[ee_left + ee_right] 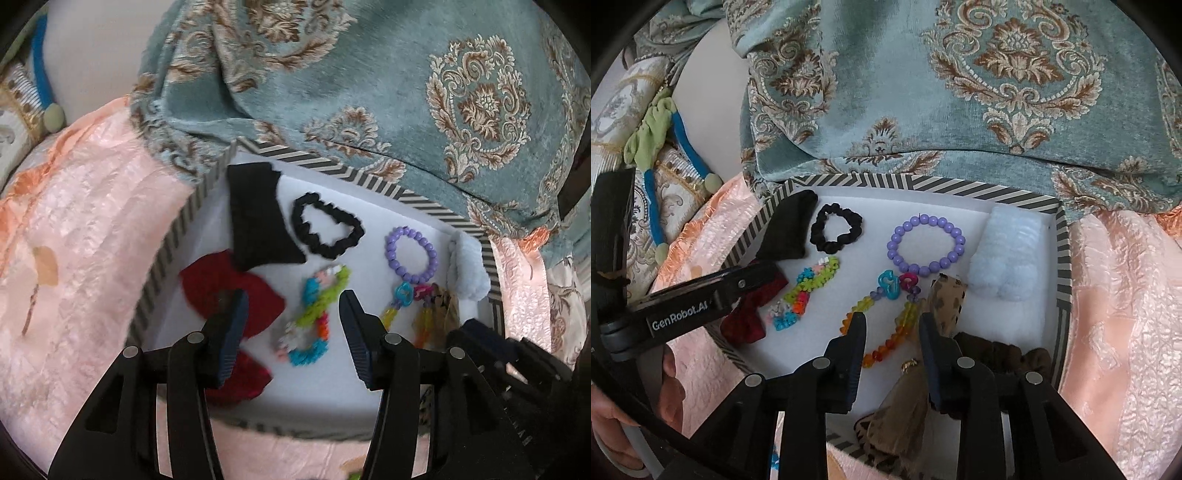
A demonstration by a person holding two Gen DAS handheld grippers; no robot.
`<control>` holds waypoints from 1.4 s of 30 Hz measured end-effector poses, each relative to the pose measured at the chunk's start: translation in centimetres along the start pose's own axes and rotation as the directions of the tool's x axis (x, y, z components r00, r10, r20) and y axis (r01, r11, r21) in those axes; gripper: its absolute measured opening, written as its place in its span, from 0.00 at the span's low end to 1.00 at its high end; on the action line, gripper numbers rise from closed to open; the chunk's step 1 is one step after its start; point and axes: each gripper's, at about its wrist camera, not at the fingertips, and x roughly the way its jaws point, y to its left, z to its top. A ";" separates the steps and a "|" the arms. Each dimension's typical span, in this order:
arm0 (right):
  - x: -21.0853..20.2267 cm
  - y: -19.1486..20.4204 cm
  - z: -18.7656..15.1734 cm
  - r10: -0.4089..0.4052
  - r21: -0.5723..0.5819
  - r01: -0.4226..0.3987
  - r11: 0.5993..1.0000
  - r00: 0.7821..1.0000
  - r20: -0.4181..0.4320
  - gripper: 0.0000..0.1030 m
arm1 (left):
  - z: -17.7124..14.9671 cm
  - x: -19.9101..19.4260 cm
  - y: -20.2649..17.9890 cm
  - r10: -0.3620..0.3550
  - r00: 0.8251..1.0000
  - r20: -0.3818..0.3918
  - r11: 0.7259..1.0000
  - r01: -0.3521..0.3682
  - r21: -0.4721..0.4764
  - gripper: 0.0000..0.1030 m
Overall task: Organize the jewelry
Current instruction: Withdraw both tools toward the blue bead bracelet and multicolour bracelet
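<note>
Peach bedspread (74, 229) under your striped tray (1062, 258). Left gripper (293, 325) released over the multicolour loop band (314, 314); right gripper (892, 332) released over the amber bead strand (886, 345), purple bead bracelet (925, 243) beyond.

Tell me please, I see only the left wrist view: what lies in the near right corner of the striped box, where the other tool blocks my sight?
Observer: A brown scrunchie lies there, against the wall of the striped box.
Operator: Does the right tool hold anything?
Observer: No. The right tool is open above the orange bead chain, and its pads do not press on it.
Operator: What is the blurred brown thing near the purple bracelet?
Observer: It is a leopard-print bow, lying just on the near side of the purple bracelet.
</note>
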 end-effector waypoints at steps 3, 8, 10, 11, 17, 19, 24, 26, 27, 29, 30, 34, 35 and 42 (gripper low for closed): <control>-0.8 0.6 -0.6 0.003 -0.013 -0.003 1.000 1.000 0.008 0.28 | -1.0 -1.1 0.5 0.015 1.000 0.009 1.000 -0.015 0.004 0.49; -2.6 1.8 -2.4 0.005 -0.038 -0.004 0.999 1.000 0.027 0.31 | -3.0 -3.0 0.7 0.034 0.999 0.035 0.999 -0.034 0.011 0.49; -3.4 2.3 -3.2 0.012 -0.043 -0.011 0.999 0.999 0.031 0.32 | -3.7 -3.7 0.6 0.038 0.998 0.042 0.999 -0.039 0.024 0.49; -3.6 2.5 -3.4 0.013 -0.046 -0.011 0.999 0.999 0.031 0.32 | -4.2 -4.1 0.5 0.044 0.998 0.046 0.998 -0.046 0.034 0.49; -5.5 3.7 -5.4 0.014 -0.061 -0.011 0.998 0.999 0.044 0.37 | -6.8 -6.1 0.1 0.064 0.996 0.066 0.995 -0.068 0.066 0.49; -5.9 3.9 -6.0 0.017 -0.057 -0.014 0.998 0.999 0.046 0.37 | -7.5 -6.7 -0.2 0.075 0.994 0.075 0.993 -0.081 0.081 0.49; -6.3 4.2 -7.5 0.016 -0.046 -0.015 0.999 0.999 0.032 0.37 | -9.0 -7.9 -0.6 0.083 0.992 0.091 0.991 -0.092 0.099 0.49; -6.6 4.2 -8.1 0.016 -0.042 -0.015 0.999 0.999 0.031 0.37 | -9.6 -8.2 -0.8 0.082 0.993 0.089 0.990 -0.092 0.107 0.49; -6.8 4.2 -8.4 0.019 -0.038 -0.018 0.999 0.999 0.031 0.37 | -9.9 -8.4 -0.8 0.081 0.993 0.089 0.990 -0.091 0.109 0.49; -7.1 4.1 -8.9 0.023 -0.032 -0.022 0.999 0.999 0.032 0.37 | -10.4 -8.7 -1.0 0.082 0.992 0.092 0.989 -0.093 0.116 0.49; -7.3 4.1 -9.2 0.023 -0.032 -0.021 0.999 0.999 0.032 0.37 | -10.6 -8.9 -1.0 0.083 0.992 0.095 0.988 -0.094 0.119 0.49; -7.7 4.1 -10.1 0.017 -0.033 -0.016 0.999 1.000 0.025 0.39 | -11.5 -9.5 -1.1 0.086 0.991 0.101 0.987 -0.099 0.130 0.49; -7.8 4.0 -10.4 0.017 -0.033 -0.016 0.999 1.000 0.022 0.39 | -11.7 -9.5 -1.1 0.085 0.991 0.100 0.986 -0.098 0.132 0.50; -7.4 3.4 -12.2 0.006 -0.030 -0.007 1.000 1.000 -0.013 0.40 | -13.2 -9.5 -0.7 0.070 0.995 0.071 0.988 -0.079 0.130 0.50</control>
